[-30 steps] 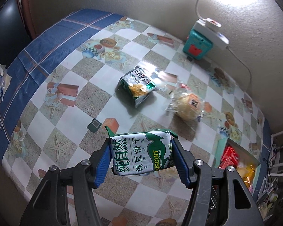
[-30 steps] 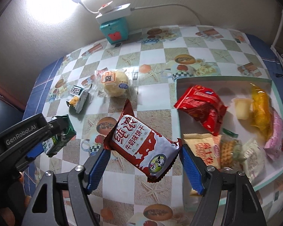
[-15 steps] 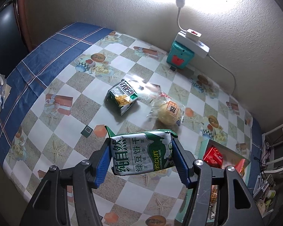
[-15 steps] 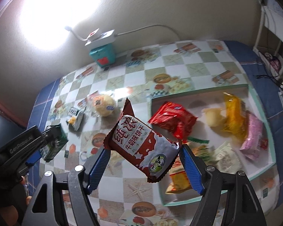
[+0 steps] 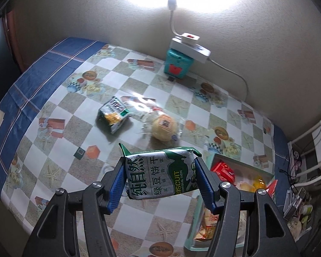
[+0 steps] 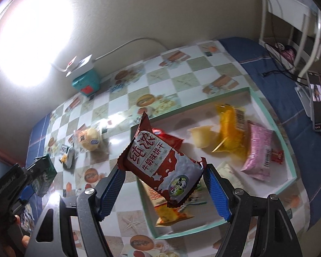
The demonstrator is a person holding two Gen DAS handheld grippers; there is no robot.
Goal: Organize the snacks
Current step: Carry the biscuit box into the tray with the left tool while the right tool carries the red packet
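The left gripper (image 5: 160,182) clamped a green-and-white foil biscuit packet (image 5: 161,174) above the checkered tablecloth (image 5: 53,150), beside the shallow teal-rimmed white tray (image 6: 289,150). The right gripper (image 6: 163,189) pinched a red-and-white foil biscuit packet (image 6: 160,165) over that tray's near-left corner.

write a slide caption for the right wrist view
Right gripper holds a red milk biscuit pack above the teal-rimmed snack tray.
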